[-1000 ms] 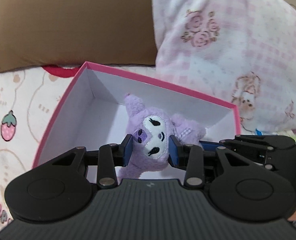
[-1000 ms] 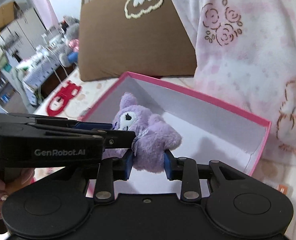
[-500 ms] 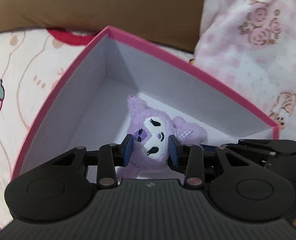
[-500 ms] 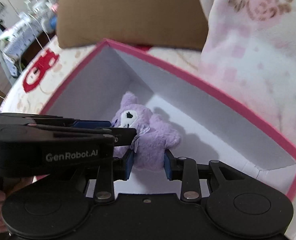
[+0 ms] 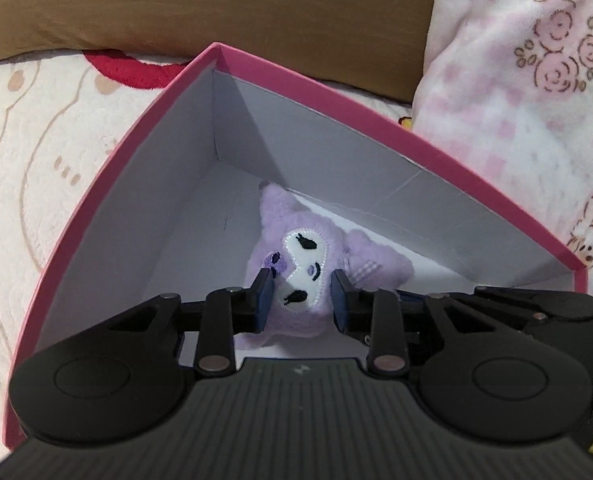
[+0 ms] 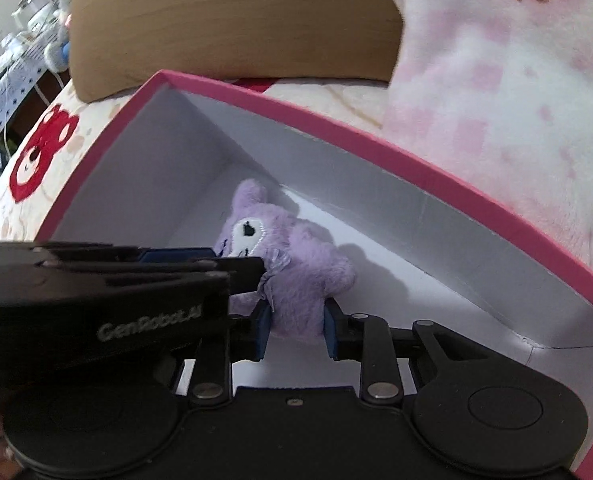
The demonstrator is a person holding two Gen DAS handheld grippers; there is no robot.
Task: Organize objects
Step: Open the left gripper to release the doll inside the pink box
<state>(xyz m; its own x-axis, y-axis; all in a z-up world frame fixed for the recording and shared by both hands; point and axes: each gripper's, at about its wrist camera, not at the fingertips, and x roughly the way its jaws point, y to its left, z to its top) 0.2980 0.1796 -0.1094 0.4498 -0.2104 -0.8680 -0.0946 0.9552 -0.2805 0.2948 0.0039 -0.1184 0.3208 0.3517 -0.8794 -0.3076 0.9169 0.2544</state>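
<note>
Between the blue pads of the left tongs (image 5: 301,298) sat the head of a purple plush toy (image 5: 296,264), its white face pressed from both sides; the jaws stood narrow and were closing on it. At lower centre of the right wrist view, the right tongs (image 6: 296,330) were clamped narrow on the toy's body (image 6: 296,280), the pads sunk into the fur. The black body of the left tongs crossed the left half of that view, its tip at the toy's head.

The toy lay low inside a pink box (image 5: 296,92) with white inner walls, close to the long far wall and a little way from the far corner. One ear pointed toward that corner. Whether its underside touched the box floor could not be told.

Around the box lay a cream bedspread (image 5: 48,140) with a strawberry and red bear prints. Across the top of both views stood a brown pillow (image 5: 216,0), and a pink checked blanket (image 5: 516,100) with rose drawings filled the right side. At the upper left of the right wrist view, blurred furniture and clutter showed beyond the bed.
</note>
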